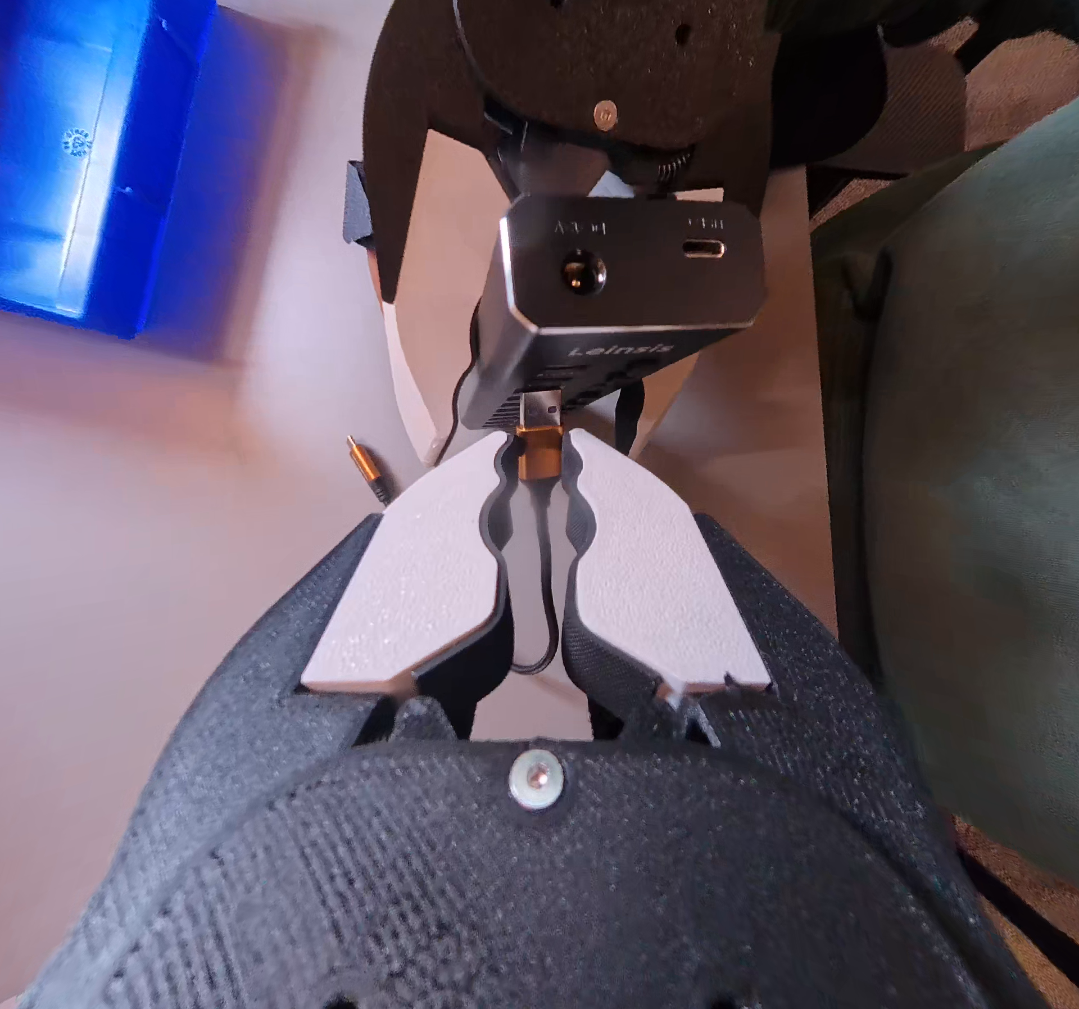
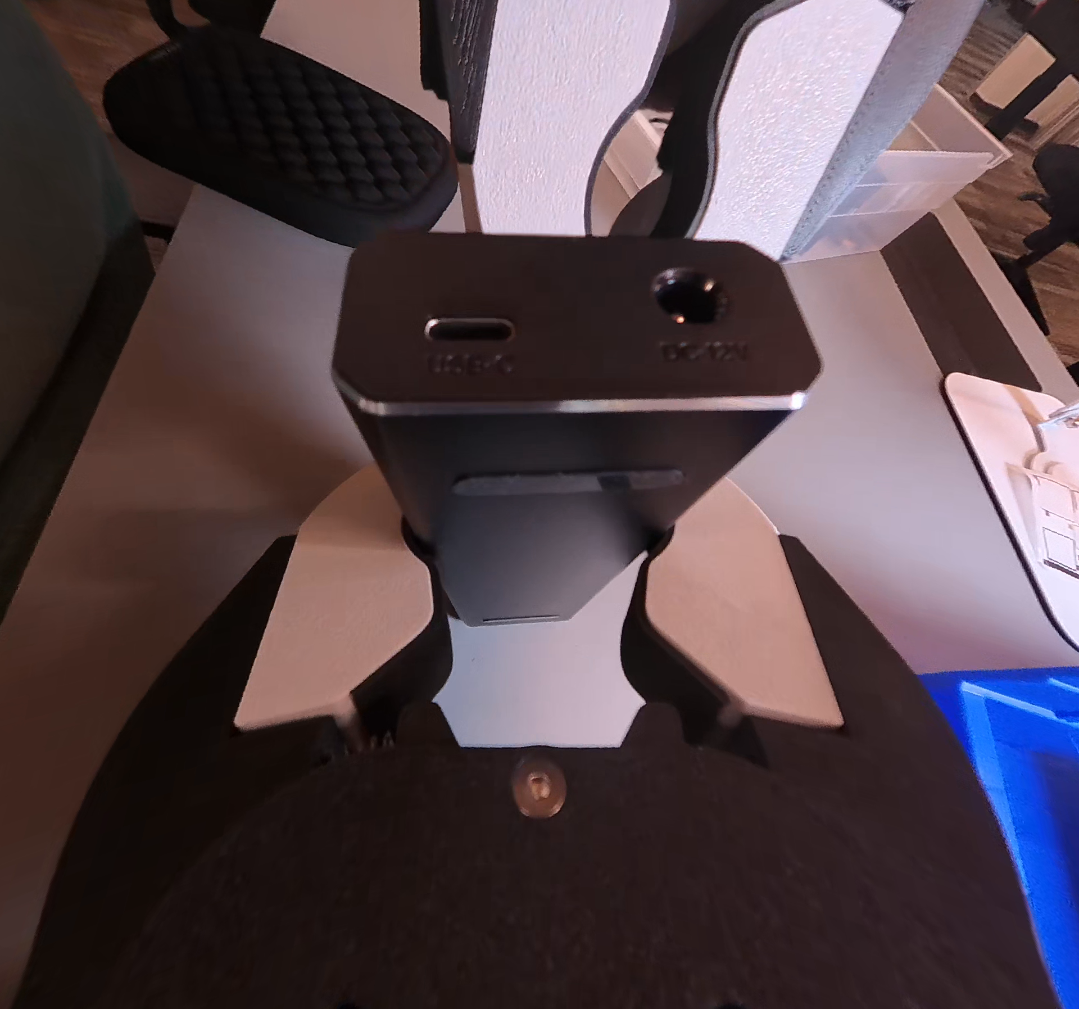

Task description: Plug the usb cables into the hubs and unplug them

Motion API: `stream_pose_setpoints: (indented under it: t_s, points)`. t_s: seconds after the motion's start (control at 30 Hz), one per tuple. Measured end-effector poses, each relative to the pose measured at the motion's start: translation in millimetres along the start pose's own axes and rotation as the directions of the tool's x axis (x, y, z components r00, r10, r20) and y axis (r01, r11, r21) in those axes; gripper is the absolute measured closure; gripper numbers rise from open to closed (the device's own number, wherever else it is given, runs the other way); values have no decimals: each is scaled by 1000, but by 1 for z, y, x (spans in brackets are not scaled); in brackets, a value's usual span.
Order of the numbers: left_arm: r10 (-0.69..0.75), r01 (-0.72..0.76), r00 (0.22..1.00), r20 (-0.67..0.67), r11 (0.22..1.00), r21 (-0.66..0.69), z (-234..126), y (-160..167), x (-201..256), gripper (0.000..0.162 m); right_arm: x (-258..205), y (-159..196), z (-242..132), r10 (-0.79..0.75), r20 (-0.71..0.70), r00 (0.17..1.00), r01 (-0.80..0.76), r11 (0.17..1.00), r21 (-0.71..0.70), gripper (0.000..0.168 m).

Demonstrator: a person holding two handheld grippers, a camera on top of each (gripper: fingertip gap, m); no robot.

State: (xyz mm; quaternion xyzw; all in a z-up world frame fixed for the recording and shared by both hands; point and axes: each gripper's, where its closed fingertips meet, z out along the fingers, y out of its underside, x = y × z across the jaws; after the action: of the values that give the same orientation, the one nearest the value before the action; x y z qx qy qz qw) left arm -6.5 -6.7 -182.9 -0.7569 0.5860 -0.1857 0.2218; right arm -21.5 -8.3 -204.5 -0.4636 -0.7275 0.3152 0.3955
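left gripper [image 1: 540, 446] pinches orange metal plug [image 1: 540, 455] | right gripper [image 2: 537, 537] clamps boxy grey hub [image 2: 569, 397] | blue plastic bin [image 1: 87, 134] aside

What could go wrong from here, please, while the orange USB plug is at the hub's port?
1. The left gripper pinches only the orange USB plug by its short shell; a slight tilt against the hub could jam or bend the metal tip.
2. The right gripper holds the hub near one end, so pushing could pivot it.
3. The black cable loops between the fingers and might snag.
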Motion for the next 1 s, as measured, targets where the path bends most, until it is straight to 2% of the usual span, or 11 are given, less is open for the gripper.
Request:
stream_pose_setpoints:
  t_s: [0.2, 0.37, 0.63, 1.0]
  points:
    - [16, -16, 1000, -5, 1000, -21, -4, -6, 2, 148, 0, 3, -1, -51, -30, 998, 49, 997, -51, 96]
    - [8, -7, 1000, -6, 997, 73, -7, -15, 0, 148, 5, -1, -8, -35, -54, 998, 34, 999, -28, 97]
    - [23, -26, 999, 25, 991, 135, -4, -19, -4, 148, 8, 2, -9, -5, -39, 999, 4, 1000, -16, 97]
    - [32, -37, 998, 53, 993, 111, 0, -11, -7, 149, 10, 10, -1, -50, -78, 996, 41, 993, -108, 97]
